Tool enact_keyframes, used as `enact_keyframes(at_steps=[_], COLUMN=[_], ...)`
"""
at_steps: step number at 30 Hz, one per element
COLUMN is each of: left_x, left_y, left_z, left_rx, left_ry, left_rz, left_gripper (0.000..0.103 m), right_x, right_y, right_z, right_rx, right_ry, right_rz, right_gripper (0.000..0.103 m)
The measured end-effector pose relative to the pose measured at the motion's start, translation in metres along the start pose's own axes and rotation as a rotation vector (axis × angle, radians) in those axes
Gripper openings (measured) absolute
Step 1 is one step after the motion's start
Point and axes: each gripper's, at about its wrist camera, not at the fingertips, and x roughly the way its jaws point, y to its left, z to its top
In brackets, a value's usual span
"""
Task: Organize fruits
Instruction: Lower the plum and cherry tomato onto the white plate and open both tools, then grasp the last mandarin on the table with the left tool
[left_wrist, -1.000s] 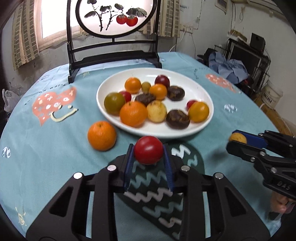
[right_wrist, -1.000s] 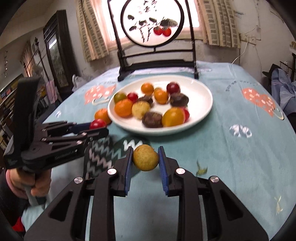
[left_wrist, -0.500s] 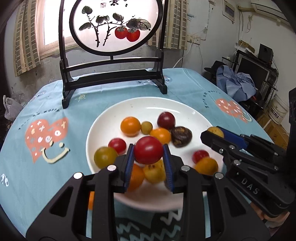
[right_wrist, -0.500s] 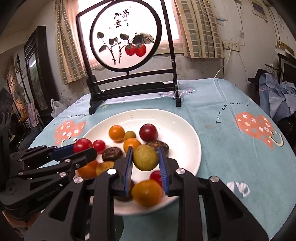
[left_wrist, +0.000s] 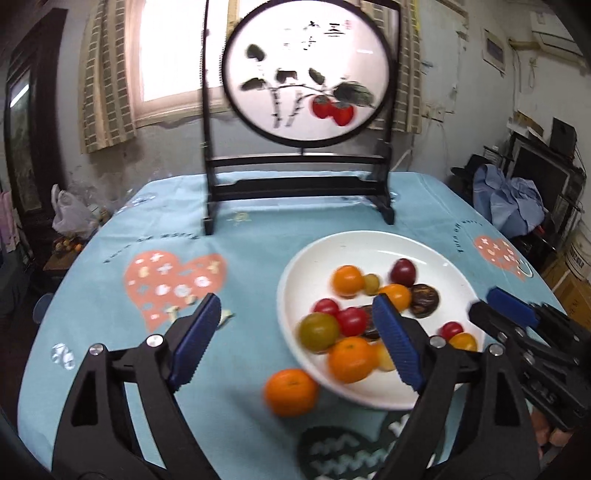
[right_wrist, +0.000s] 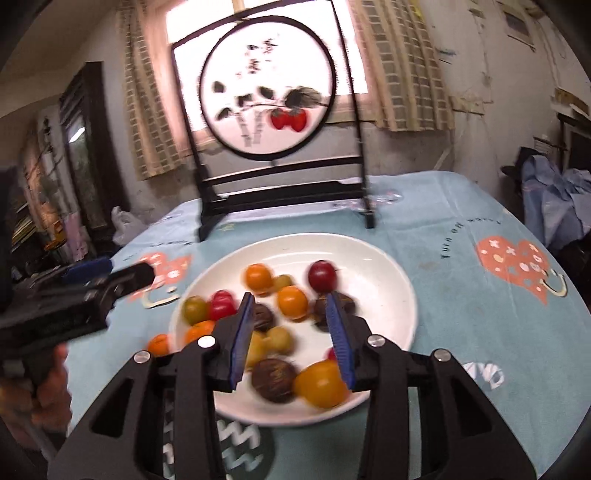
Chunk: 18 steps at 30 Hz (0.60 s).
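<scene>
Over the white plate (right_wrist: 388, 266) of fruit, my left hand-held gripper (left_wrist: 295, 343) and right hand-held gripper (right_wrist: 291, 332) are both opening, nothing between their jaws. One orange (left_wrist: 291, 392) sits alone on the counter (left_wrist: 110, 369), beside the plate.

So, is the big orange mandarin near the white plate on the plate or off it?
Off: the mandarin lies on the blue tablecloth, beside the plate's rim.

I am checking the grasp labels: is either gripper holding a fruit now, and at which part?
Nothing is held. The left gripper and the right gripper are both opening, with no fruit between their pads.
</scene>
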Motion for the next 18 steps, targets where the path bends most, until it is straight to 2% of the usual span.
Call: enact_keyframes(at_steps=[2, 5, 7, 10, 13, 16, 18], left_x=[-0.003, -0.001, 0.005, 0.014, 0.028, 0.039, 0.047], left_y=[0.025, 0.059, 0.069, 0.063, 0.048, 0.034, 0.027], left_z=[-0.003, -0.015, -0.023, -0.032, -0.040, -0.048, -0.051], left_rx=[-0.050, -0.147, -0.164, -0.116, -0.047, 0.039, 0.078], left_ry=[0.033, 0.096, 0.145, 0.186, 0.231, 0.249, 0.264], left_rz=[-0.016, -0.095, -0.144, -0.197, -0.240, -0.220, -0.220], left_gripper=[0.086, 0.085, 0.084, 0.084, 0.084, 0.084, 0.079], right_x=[-0.004, -0.002, 0.006, 0.027, 0.051, 0.069, 0.078], right_y=[0.021, 0.056, 0.073, 0.094, 0.107, 0.113, 0.116], right_z=[-0.007, -0.020, -0.028, -0.040, -0.048, -0.050, -0.049], right_rx=[-0.057, -0.150, -0.192, -0.231, -0.247, -0.244, -0.232], right_ry=[0.029, 0.103, 0.151, 0.232, 0.289, 0.312, 0.321], right_rz=[0.055, 0.157, 0.201, 0.218, 0.189, 0.157, 0.141], right_gripper=[0.040, 0.040, 0.040, 0.040, 0.041, 0.041, 0.041])
